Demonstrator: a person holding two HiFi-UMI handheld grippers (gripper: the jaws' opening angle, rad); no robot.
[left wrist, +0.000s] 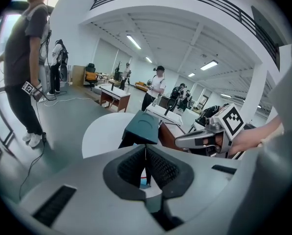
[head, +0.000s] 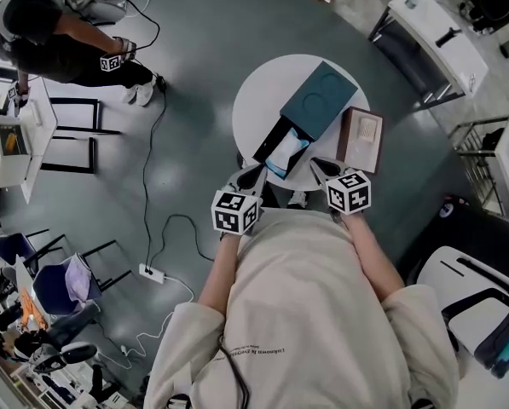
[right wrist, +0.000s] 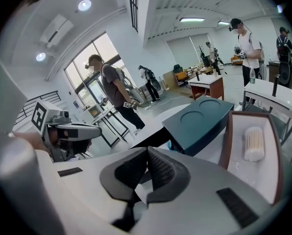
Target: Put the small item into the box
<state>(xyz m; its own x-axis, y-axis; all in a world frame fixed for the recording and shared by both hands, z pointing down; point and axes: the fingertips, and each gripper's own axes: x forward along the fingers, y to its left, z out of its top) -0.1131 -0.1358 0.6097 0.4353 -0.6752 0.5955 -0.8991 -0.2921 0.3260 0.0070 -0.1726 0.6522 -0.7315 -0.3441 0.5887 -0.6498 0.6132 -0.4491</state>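
Note:
A dark teal box (head: 319, 99) lies on the round white table (head: 263, 92), its black drawer end (head: 269, 143) open toward me with something light blue (head: 286, 153) inside. To its right a brown tray (head: 351, 147) holds a small white ribbed item (head: 367, 129). My left gripper (head: 256, 174) is shut and empty at the table's near edge, just before the drawer end. My right gripper (head: 321, 167) is shut and empty too, in front of the tray. The box (left wrist: 143, 126) rises beyond the left gripper (left wrist: 146, 150). The right gripper (right wrist: 146, 152) faces box (right wrist: 202, 119), tray (right wrist: 270, 153) and item (right wrist: 255, 143).
A person (head: 58, 41) stands at the far left by a white stand (head: 15, 139). A cable and power strip (head: 152, 273) lie on the grey floor left of me. Desks (head: 429, 37) stand at the upper right, a white chair (head: 467, 288) at the lower right.

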